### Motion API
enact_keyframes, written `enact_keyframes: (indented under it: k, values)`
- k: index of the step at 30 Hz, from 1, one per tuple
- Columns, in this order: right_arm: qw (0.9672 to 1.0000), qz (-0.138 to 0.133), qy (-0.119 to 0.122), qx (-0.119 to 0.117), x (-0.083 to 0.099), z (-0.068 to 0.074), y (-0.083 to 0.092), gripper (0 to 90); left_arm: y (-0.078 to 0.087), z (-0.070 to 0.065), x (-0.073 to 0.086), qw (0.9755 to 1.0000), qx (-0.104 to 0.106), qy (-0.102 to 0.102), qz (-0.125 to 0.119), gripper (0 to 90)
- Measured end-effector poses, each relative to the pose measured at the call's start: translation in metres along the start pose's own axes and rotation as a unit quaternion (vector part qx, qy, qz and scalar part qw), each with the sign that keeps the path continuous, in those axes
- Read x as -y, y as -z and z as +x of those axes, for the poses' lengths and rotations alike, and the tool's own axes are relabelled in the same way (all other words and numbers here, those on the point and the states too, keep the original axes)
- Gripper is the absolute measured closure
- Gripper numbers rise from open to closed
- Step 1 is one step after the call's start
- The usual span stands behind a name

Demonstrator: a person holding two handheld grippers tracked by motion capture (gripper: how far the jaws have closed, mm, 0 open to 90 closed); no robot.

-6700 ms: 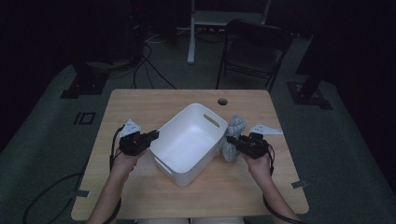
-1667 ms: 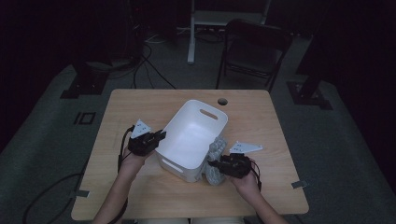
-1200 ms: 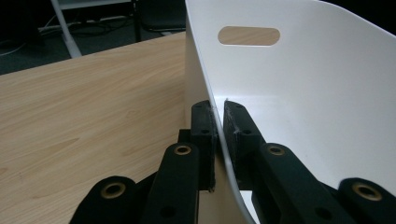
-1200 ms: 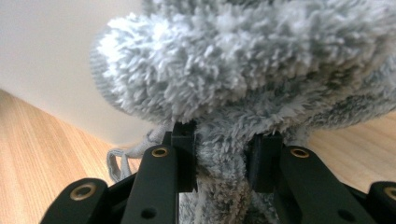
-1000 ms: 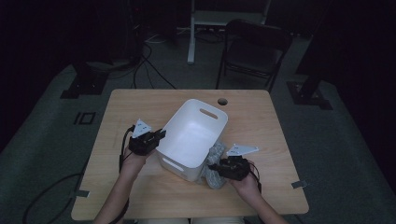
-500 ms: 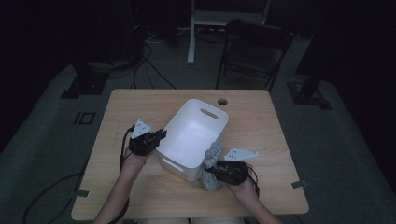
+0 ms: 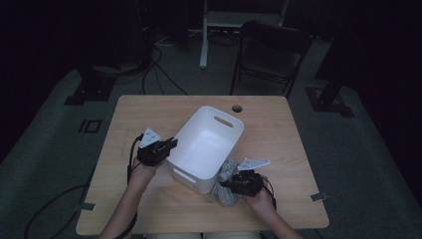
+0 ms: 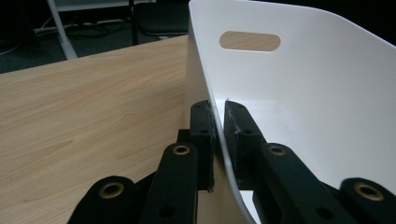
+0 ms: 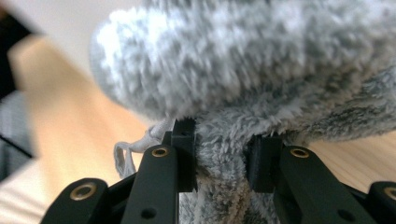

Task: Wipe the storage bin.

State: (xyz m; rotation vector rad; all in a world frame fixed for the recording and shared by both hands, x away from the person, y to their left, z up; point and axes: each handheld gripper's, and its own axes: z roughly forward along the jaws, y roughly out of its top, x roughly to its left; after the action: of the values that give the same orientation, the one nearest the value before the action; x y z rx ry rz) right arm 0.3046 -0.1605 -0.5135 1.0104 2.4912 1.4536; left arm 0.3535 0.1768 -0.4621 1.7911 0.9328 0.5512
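Observation:
A white plastic bin (image 7: 211,144) with slot handles stands in the middle of the wooden table (image 7: 149,114). My left gripper (image 7: 170,146) is shut on the bin's left rim; the thin white wall (image 8: 219,135) is clamped between its two black pads. A grey fluffy cloth (image 7: 228,186) lies bunched beside the bin's near right corner. My right gripper (image 7: 225,185) is shut on that grey cloth (image 9: 243,93), whose pile bulges above and between the pads. A loose thread (image 9: 128,147) hangs at the cloth's left side.
A round cable hole (image 7: 237,108) sits in the table behind the bin. A dark folding chair (image 7: 271,52) and a white desk leg (image 7: 204,35) stand beyond the far table edge. Cables lie on the floor at the left.
My right gripper has carried the grey cloth toward the near side along the bin's right wall and slightly down. The left gripper and the bin have stayed put.

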Motion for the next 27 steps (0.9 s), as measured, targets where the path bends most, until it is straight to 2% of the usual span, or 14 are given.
enact_keyframes:
  k: [3,6,10,11,13,16,17,18,21,23,24,25,26,27]
  values:
    - [0.9973,-0.057,0.026,-0.039,-0.009,0.017,0.02,67.8,0.0,0.0,0.0,1.0,-0.003,0.002,0.001,82.7]
    - [0.9949,-0.083,0.043,-0.037,-0.015,0.029,0.029,64.0,0.0,0.0,0.0,1.0,-0.003,0.005,0.001,82.8]
    - [0.9952,-0.085,0.042,-0.02,-0.017,0.038,0.028,55.3,0.0,-0.001,0.0,1.0,-0.002,0.003,0.002,82.9]
    - [0.9952,-0.085,0.042,-0.02,-0.017,0.038,0.028,55.3,0.0,-0.001,0.0,1.0,-0.002,0.003,0.002,82.9]
    - [0.9954,-0.085,0.04,-0.022,-0.017,0.041,0.026,48.0,0.0,-0.001,-0.001,1.0,-0.004,0.002,0.003,82.9]
    - [0.9953,-0.083,0.051,0.003,-0.017,0.045,0.025,52.3,0.0,-0.001,-0.001,1.0,-0.003,0.001,0.003,82.9]
    - [0.9948,-0.083,0.058,0.016,-0.017,0.045,0.025,51.1,0.0,-0.002,-0.001,1.0,-0.003,0.001,0.003,82.9]
    - [0.9948,-0.082,0.055,0.023,-0.016,0.045,0.023,49.1,-0.001,-0.003,-0.001,1.0,-0.004,-0.002,0.004,82.9]
    - [0.9955,-0.083,0.04,0.021,-0.014,0.043,0.021,46.5,-0.001,-0.003,-0.001,1.0,-0.003,-0.004,0.005,82.9]
    - [0.9957,-0.079,0.042,0.023,-0.011,0.043,0.017,44.4,-0.001,-0.003,-0.001,1.0,-0.003,-0.003,0.005,82.9]
    - [0.9959,-0.075,0.044,0.025,-0.01,0.043,0.014,43.1,-0.001,-0.004,-0.001,1.0,-0.005,-0.004,0.006,83.0]
    - [0.9959,-0.059,0.059,0.035,-0.008,0.044,0.009,42.8,-0.001,-0.004,-0.001,0.9999,-0.006,-0.006,0.006,83.1]
    - [0.9959,-0.059,0.059,0.035,-0.008,0.044,0.009,42.8,-0.001,-0.004,-0.001,0.9999,-0.006,-0.006,0.006,83.0]
    - [0.9951,-0.054,0.07,0.044,-0.007,0.044,0.007,42.6,-0.001,-0.004,-0.001,0.9999,-0.007,-0.006,0.006,83.0]
